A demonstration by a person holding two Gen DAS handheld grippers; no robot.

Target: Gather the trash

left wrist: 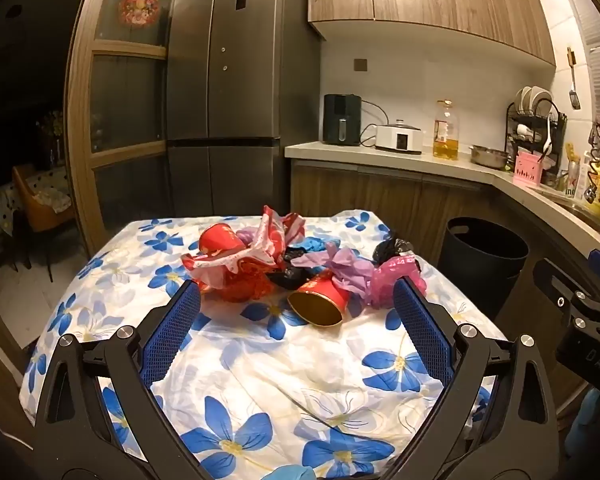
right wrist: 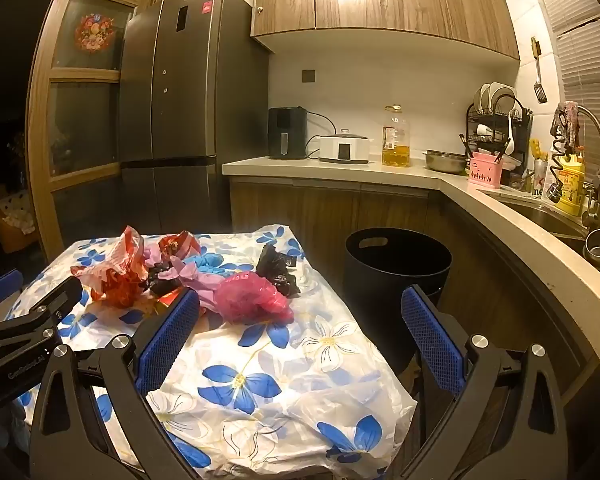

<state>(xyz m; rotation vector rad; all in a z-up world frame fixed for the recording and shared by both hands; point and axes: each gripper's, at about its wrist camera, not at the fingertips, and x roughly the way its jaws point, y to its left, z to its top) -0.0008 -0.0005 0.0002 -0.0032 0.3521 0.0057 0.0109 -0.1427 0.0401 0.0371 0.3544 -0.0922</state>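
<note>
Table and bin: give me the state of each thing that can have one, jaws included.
Near cup: on its side, mouth toward the camera.
Far cup: tipped over, among the bags.
Pink bag: crumpled, on the table.
Black bag: crumpled, near the table's far right edge.
Bin: upright, open top, on the floor beside the table.
Left gripper: jaws open, holding nothing.
Right gripper: jaws open, holding nothing.

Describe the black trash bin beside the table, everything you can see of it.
The black trash bin is a round, matte, plastic-looking bucket with a cut-out handle slot near its rim. It stands upright and open-topped on the floor, between the flower-cloth table and the lower kitchen cabinets. Its inside is too dark to show any contents. No trash and neither claw touches it; one finger of the right claw overlaps its lower part in view.
</note>
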